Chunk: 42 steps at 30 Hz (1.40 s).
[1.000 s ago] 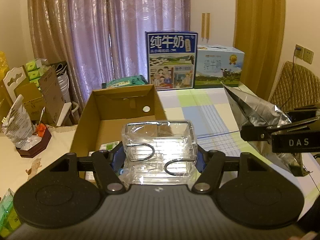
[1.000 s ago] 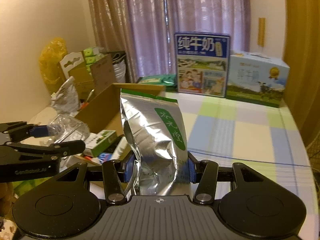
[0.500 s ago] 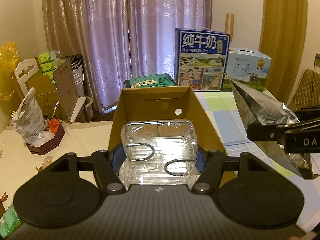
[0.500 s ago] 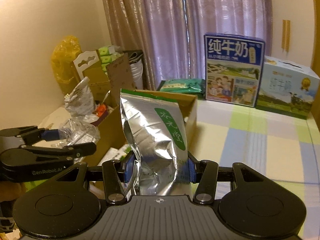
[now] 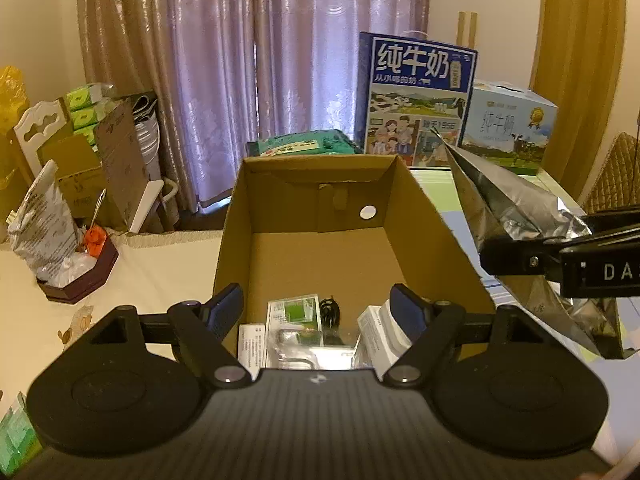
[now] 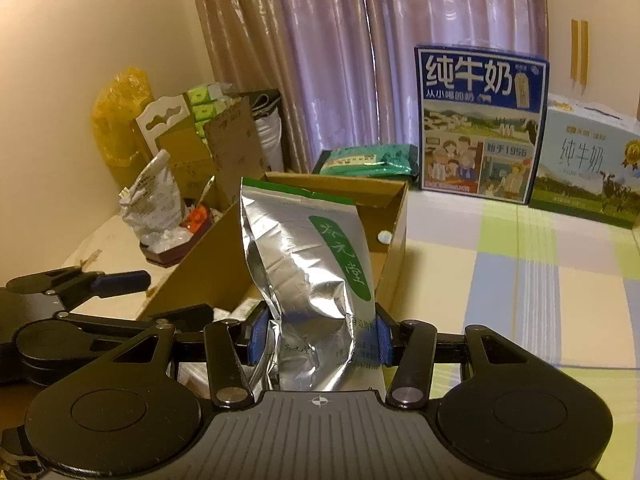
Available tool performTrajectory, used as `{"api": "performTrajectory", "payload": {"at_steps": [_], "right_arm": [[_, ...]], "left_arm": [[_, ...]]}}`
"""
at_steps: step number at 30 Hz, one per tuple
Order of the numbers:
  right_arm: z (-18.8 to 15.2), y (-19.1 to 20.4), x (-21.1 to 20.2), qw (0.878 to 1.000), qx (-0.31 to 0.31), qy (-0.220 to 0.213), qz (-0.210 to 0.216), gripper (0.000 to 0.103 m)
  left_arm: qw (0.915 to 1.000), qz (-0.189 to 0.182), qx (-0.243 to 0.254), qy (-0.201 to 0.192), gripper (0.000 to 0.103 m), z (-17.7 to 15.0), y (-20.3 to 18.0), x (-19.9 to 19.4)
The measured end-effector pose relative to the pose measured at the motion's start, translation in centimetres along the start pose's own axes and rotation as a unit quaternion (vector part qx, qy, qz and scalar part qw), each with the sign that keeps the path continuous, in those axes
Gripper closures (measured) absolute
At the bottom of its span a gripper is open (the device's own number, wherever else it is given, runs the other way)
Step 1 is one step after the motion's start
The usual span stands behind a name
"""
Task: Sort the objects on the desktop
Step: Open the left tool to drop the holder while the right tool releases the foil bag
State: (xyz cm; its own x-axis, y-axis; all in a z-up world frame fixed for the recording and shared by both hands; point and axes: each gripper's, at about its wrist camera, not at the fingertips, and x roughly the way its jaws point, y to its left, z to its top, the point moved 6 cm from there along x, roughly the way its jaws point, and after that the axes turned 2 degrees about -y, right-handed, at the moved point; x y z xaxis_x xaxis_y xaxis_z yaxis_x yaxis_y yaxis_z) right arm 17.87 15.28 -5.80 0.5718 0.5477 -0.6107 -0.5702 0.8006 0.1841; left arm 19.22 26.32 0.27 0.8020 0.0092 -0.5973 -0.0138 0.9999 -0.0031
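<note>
Left hand-held gripper (image 5: 316, 304) spread wide and empty, blue pads (image 5: 228, 302) well apart, held above the near end of the open cardboard box (image 5: 280, 200). Below the gap, on the box floor: a clear plastic container (image 5: 298, 346), lying among small packs, with a green-and-white carton (image 5: 294, 312) just behind it and a white carton (image 5: 376, 332) to its right, partly hidden by the right-hand finger. Far half of the box floor bare brown card. Right hand-held gripper (image 6: 316, 336) clamped on the lower part of a silver foil pouch (image 6: 312, 264) with a green label strip, pouch upright and creased, its top leaning slightly left. Seen from the left wrist, the same pouch (image 5: 516, 208) held up beside the box's right wall, not inside the box. From the right wrist, the left hand-held gripper (image 6: 156, 298) low at left, fingers parted over the box's near corner. Box set on the bench (image 6: 520, 280), covered in a pastel checked cloth. At the bench's far end: a tall blue milk case (image 5: 416, 96), a pale blue case (image 5: 508, 128) beside it, and a green packet (image 5: 304, 146) just behind the box's back wall.
</note>
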Motion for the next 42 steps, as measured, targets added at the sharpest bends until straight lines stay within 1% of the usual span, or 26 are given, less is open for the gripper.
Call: {"api": "performTrajectory", "payload": {"at_steps": [5,12,25,33,34,35,37,40,42], "right_arm": [[-0.6,-0.4,0.6,1.0,0.006,0.007,-0.001,0.055],[-0.7,0.2,1.0,1.0,0.01,0.012,0.007,0.055],[-0.4,1.8,2.0,1.0,0.009,0.016,0.017,0.055],[0.3,2.6,2.8,1.0,0.013,0.012,0.025,0.054],[0.5,2.7,3.0,0.999,0.018,0.009,0.028,0.049],[0.7,2.7,3.1,0.999,0.023,0.009,0.03,0.04],[1.3,2.7,3.2,0.998,0.035,-0.002,0.046,0.033],[1.7,2.4,2.8,0.998,0.033,-0.016,0.042,0.031],[1.7,1.9,2.6,0.998,0.041,-0.018,0.037,0.029]], "left_arm": [[0.9999,0.009,-0.006,0.004,0.026,-0.9,0.8,-0.2],[0.9998,0.019,-0.001,0.003,0.026,-1.2,1.6,-1.1],[0.9998,0.018,-0.005,0.003,0.026,-1.4,1.9,-1.7],[0.9998,0.017,-0.011,0.001,0.026,-1.5,2.2,-2.0],[0.9998,0.018,-0.012,0.0,0.026,-1.5,2.3,-2.2],[0.9997,0.019,-0.014,-0.001,0.026,-1.6,2.4,-2.3],[0.9996,0.02,-0.017,-0.002,0.026,-1.6,2.5,-2.6],[0.9996,0.022,-0.017,-0.002,0.026,-1.9,2.6,-2.9],[0.9996,0.022,-0.018,-0.002,0.026,-2.1,2.6,-3.0]]}}
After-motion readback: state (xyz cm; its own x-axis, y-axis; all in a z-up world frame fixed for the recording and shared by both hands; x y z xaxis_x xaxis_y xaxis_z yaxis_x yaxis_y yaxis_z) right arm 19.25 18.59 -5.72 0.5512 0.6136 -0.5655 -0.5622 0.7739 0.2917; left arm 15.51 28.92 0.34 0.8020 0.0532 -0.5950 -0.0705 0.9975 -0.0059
